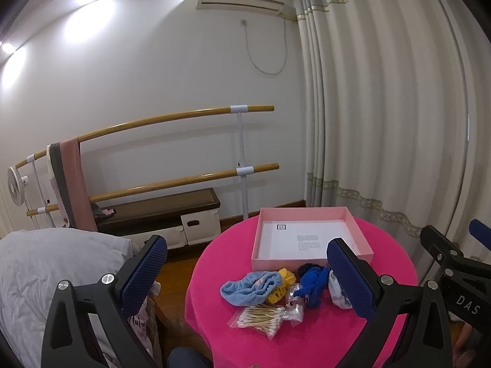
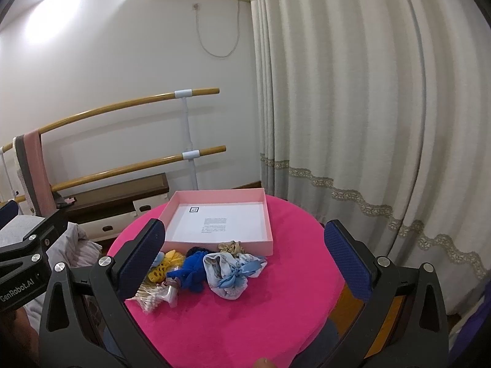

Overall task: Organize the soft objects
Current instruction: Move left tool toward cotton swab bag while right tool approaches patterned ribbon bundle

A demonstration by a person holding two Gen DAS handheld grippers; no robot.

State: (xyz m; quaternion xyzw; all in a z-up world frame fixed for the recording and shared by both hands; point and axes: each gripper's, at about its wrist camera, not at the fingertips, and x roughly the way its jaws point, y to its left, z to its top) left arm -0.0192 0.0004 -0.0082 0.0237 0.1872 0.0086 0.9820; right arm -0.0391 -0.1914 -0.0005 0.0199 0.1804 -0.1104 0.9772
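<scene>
A shallow pink box [image 1: 362, 230] [image 2: 181, 197] with a white printed sheet inside sits at the far side of a round pink table [image 1: 307, 337] [image 2: 245, 322]. In front of it lies a pile: a light blue headband [image 1: 250, 286], a yellow scrunchie [image 1: 284, 276] [image 2: 162, 268], a dark blue scrunchie [image 1: 313, 283] [image 2: 191, 271], a patterned scarf bundle [image 2: 233, 271], a beige scrunchie [image 2: 231, 247], a bag of cotton swabs [image 1: 260, 317] [image 2: 150, 297]. My left gripper [image 1: 247, 276] and right gripper [image 2: 245, 254] are both open and empty, held above the near side of the pile.
A bed with grey bedding [image 1: 46, 276] is left of the table. A double wooden ballet barre [image 1: 172, 116] with draped towels and a low bench [image 1: 159, 208] stand at the wall. Curtains [image 1: 399, 122] hang at the right.
</scene>
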